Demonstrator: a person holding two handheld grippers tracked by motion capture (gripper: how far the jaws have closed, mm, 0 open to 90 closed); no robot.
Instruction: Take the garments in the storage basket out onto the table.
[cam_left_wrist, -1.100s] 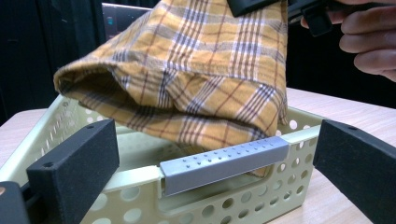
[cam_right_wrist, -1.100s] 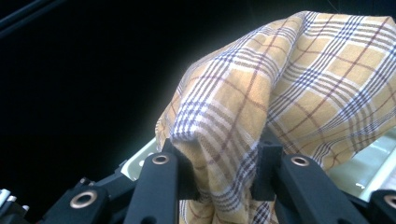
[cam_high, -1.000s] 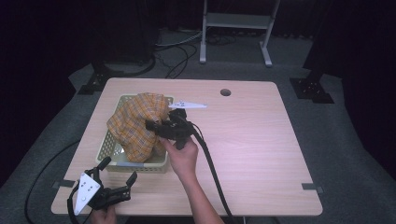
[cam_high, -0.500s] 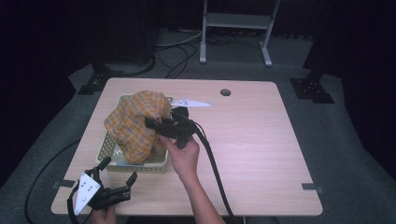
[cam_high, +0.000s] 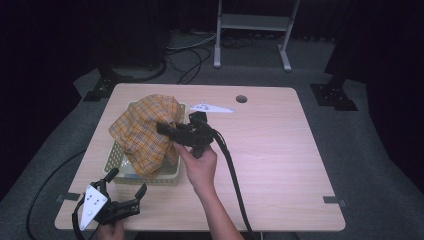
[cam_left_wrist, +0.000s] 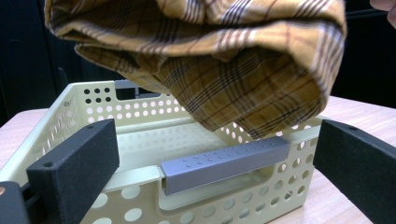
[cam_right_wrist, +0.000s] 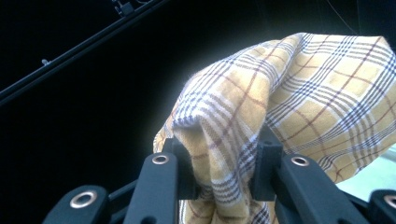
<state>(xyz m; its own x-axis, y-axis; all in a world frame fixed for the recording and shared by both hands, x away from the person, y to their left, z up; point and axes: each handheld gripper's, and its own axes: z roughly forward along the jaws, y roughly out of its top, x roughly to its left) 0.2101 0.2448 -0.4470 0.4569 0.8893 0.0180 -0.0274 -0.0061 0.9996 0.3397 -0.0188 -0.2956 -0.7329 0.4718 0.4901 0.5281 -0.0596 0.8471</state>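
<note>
Right gripper (cam_high: 167, 129) is clamped on a bunched fold of the yellow plaid cloth (cam_high: 142, 135), lifting it above the pale perforated basket (cam_high: 150, 177) at the left of the counter (cam_high: 280, 165). In the right gripper view the fold of cloth (cam_right_wrist: 219, 154) sits pinched between both black jaws, which stand close together with fabric bulging above them; the jaw tips are buried in the fabric, so the exact contact line is hard to read. From above, the cloth drapes down over most of the basket, hiding its interior and its far rim; only the near wall and left edge show. Whether the lower hem touches the basket floor I cannot tell from the high view; in the left gripper view the cloth (cam_left_wrist: 210, 60) hangs above the basket (cam_left_wrist: 140, 140) with a gap over the floor, its top cut off by the frame edge.

Left gripper (cam_high: 122, 195) hovers low at the near left corner of the counter, just in front of the basket, jaws spread wide with nothing between them. Its view frames the basket's grey handle strip (cam_left_wrist: 224, 161) between the two jaws, not touching it. The person's left hand is cut off at the frame bottom.

A white three-cornered plate (cam_high: 210, 107) lies flat on the counter behind the right gripper, near a round hole (cam_high: 241, 98) in the counter. The surroundings are dark; a metal stand (cam_high: 252, 22) is barely visible.
</note>
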